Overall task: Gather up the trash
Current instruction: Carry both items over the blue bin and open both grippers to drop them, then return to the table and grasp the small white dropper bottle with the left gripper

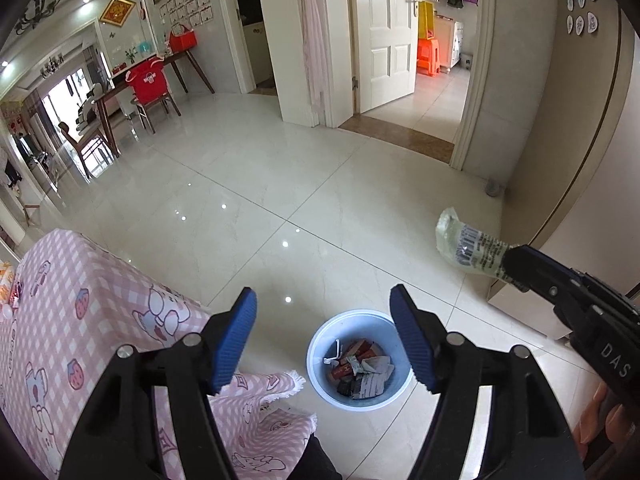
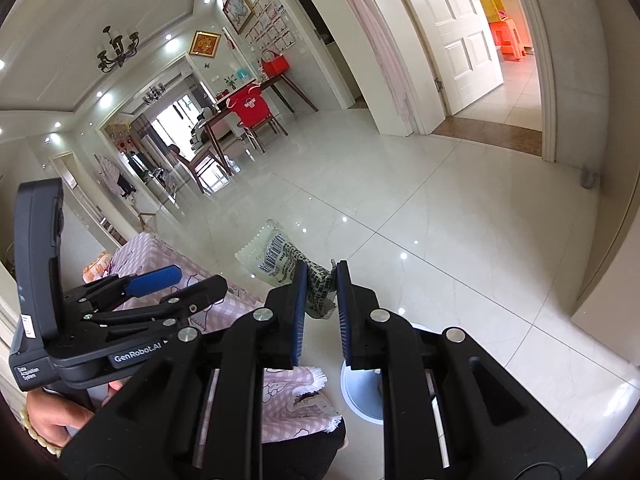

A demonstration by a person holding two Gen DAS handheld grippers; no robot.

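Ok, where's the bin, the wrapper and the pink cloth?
blue trash bin [image 1: 320,344], left wrist view, inner wall.
crumpled wrapper [image 2: 276,254], right wrist view, barcode.
pink checked tablecloth [image 1: 92,280], left wrist view, top surface.

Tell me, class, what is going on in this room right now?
A person is clearing up trash with a gripper in each hand. The right gripper is shut on a crumpled plastic wrapper with a barcode, held in the air. The left gripper is open and empty, above a blue bin on the tiled floor that already holds some trash. A table with a pink checked cloth stands beside the bin.
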